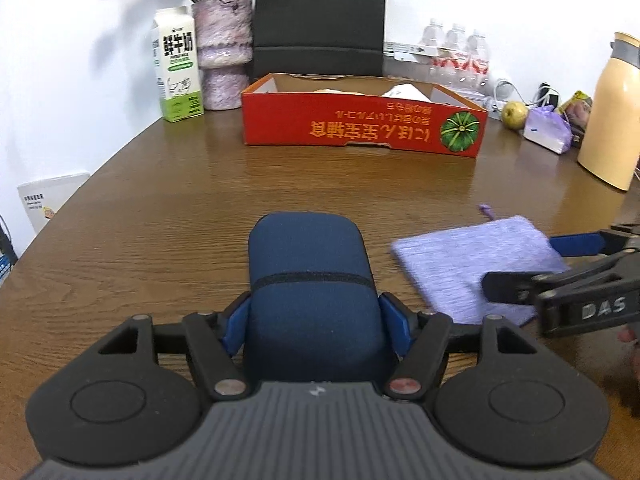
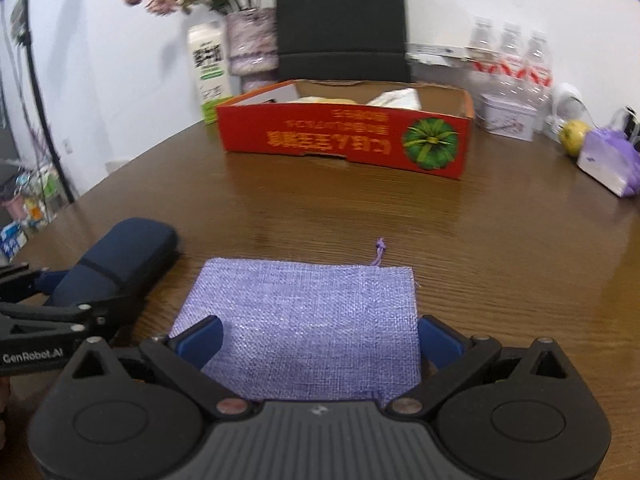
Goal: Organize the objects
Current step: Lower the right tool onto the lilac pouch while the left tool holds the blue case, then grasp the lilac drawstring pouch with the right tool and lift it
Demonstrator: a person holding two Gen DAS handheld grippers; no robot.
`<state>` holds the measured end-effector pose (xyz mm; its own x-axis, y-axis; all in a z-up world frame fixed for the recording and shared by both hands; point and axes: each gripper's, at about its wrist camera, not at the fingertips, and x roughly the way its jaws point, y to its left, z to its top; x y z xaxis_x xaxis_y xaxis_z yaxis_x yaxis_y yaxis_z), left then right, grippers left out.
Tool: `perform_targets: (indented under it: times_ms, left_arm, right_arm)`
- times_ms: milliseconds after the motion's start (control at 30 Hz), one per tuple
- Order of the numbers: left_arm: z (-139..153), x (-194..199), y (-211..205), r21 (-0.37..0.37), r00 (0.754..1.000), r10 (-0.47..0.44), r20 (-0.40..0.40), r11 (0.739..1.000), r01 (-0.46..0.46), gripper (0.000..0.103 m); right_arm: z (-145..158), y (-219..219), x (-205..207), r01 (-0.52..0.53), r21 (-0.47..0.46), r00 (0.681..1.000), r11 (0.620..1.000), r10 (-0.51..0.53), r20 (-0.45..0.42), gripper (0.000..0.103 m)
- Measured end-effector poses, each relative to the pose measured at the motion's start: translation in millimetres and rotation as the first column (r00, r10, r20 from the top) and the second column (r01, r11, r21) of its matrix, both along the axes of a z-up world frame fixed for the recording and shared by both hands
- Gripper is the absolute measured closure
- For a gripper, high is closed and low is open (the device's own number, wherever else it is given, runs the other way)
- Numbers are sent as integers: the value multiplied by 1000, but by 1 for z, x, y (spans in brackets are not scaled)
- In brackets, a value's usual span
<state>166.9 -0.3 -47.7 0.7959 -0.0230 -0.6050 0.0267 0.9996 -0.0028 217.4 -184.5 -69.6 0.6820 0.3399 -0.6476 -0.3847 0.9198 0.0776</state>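
Dark blue oblong fabric-covered case (image 1: 310, 296), banded by a thin black seam, lies on the brown wood-grain table (image 1: 200, 200) near its front edge and sits between the fingers of my left gripper (image 1: 314, 322); both blue pads touch its sides, so these jaws are closed on the case. Just to its right, a flat lavender woven drawstring pouch (image 2: 308, 320) lies on the table, also toward the front edge, its short purple cord pointing at the far edge. My right gripper (image 2: 320, 340) straddles this pouch with its jaws spread wide: the left blue finger (image 2: 202, 338) overlaps the pouch's left border, the right finger stands just beside its right border, and neither pinches it. In the left wrist view my right gripper enters from the right edge, over the pouch.

Toward the far edge stands a shallow red cardboard box (image 1: 362, 120) printed with a green pumpkin, holding pale items I cannot identify. At the far left corner stand a white and green milk carton (image 1: 176, 66) and a mottled purple vase (image 1: 224, 52) of pink flowers. Near the right edge stands a cream-yellow insulated jug (image 1: 610, 116).
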Motion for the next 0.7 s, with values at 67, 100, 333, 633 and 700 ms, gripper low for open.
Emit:
perform_targets:
  times_ms: [67, 100, 333, 633, 700]
  left_arm:
    - [0, -1, -1, -1, 1000, -14, 0, 1000, 14, 35]
    - [0, -1, -1, 0, 1000, -18, 0, 1000, 18, 36]
    - [0, 0, 5, -34, 999, -39, 4, 999, 39, 36]
    - [1, -2, 25, -60, 996, -86, 8, 994, 86, 37]
    - [1, -2, 29, -76, 996, -93, 9, 993, 94, 38]
  right_arm:
    - [1, 7, -1, -18, 0, 1000, 1000, 18, -2, 0]
    - [1, 10, 0, -27, 5, 1000, 1000, 27, -4, 0]
    - [3, 8, 6, -38, 71, 999, 997, 39, -16, 0]
    - [1, 26, 0, -104, 26, 995, 994, 104, 10, 0]
    - [1, 28, 0, -118, 41, 993, 992, 117, 11, 0]
